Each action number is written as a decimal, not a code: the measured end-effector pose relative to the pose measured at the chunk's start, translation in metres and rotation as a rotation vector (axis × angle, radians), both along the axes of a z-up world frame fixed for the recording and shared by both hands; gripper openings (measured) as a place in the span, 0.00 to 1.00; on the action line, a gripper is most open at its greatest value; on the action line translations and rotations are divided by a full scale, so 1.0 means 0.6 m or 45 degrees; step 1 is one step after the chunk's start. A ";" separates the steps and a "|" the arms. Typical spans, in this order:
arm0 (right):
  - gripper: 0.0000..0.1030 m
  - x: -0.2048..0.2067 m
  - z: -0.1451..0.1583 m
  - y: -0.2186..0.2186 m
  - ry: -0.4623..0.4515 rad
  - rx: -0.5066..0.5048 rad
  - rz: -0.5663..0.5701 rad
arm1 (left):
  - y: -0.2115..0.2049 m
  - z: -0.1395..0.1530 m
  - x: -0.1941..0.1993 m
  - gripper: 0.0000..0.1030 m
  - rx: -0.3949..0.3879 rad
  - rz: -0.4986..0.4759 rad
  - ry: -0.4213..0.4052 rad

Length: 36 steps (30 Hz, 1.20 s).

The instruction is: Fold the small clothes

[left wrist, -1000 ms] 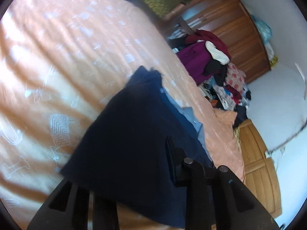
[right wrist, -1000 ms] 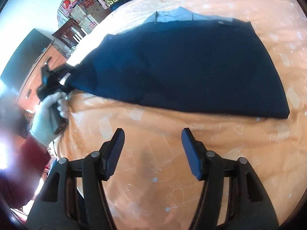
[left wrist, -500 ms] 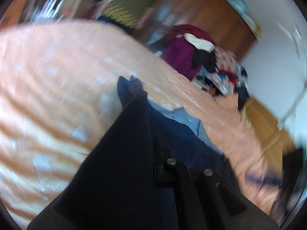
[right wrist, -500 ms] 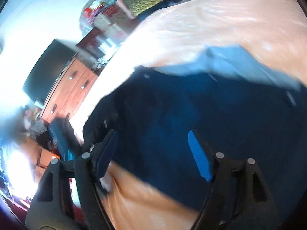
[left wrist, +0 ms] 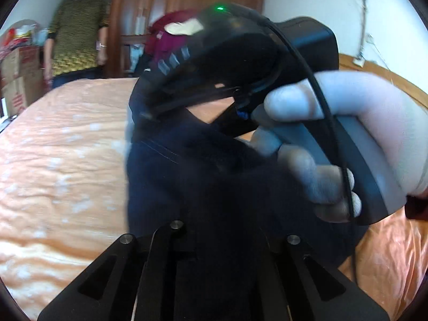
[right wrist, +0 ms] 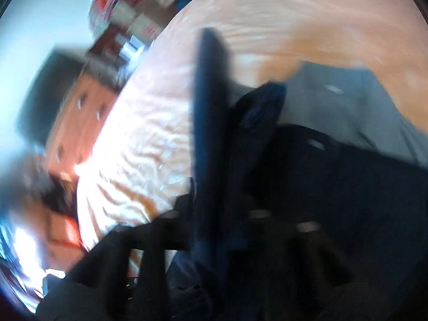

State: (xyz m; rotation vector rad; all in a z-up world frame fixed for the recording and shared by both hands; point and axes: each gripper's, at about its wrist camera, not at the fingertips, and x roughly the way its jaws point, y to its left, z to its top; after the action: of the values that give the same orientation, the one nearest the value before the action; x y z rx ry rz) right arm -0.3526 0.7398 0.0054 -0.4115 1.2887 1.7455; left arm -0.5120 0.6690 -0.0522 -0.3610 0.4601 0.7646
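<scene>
Closest in the left wrist view, the left gripper [left wrist: 214, 240] has its fingers drawn together on the navy garment [left wrist: 187, 176], which covers their tips. Just beyond, the right gripper [left wrist: 149, 112] faces it in a white-gloved hand [left wrist: 334, 139], its tips buried in the same cloth; whether it clamps is unclear, and its own view is smeared with blur. Half a second ago the two tools were well apart with the garment spread between them; now they meet above the orange bedspread [left wrist: 58, 160]. Its left half lies bare. Cardboard boxes [left wrist: 18, 80] stand past the bed's far edge beside a standing person [left wrist: 77, 34]; what they contain cannot be seen.
</scene>
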 end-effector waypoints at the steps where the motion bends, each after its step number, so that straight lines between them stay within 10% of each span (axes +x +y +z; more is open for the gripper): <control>1: 0.07 0.022 -0.005 -0.019 0.014 0.026 -0.039 | -0.002 0.000 0.013 0.08 -0.007 -0.026 0.003; 10: 0.05 0.188 0.084 -0.208 -0.002 0.299 -0.169 | -0.084 0.068 0.206 0.18 0.028 -0.425 0.039; 19: 0.07 0.398 -0.157 -0.259 0.266 -0.043 -0.483 | -0.100 -0.088 0.447 0.23 -0.288 -0.649 0.317; 26: 0.08 0.402 -0.141 -0.244 0.238 -0.030 -0.418 | -0.102 -0.059 0.477 0.33 -0.267 -0.648 0.261; 28: 0.15 0.410 -0.168 -0.238 0.312 -0.102 -0.408 | -0.105 -0.079 0.495 0.53 -0.297 -0.685 0.282; 36: 0.44 0.400 -0.107 -0.338 0.328 -0.084 -0.344 | -0.175 -0.005 0.373 0.53 -0.203 -0.674 0.225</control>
State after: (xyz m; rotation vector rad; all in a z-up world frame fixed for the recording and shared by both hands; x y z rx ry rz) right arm -0.1126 0.5370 -0.0588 -0.0441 1.5103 1.5655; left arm -0.2882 0.5638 -0.0554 -0.3013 0.7492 0.2445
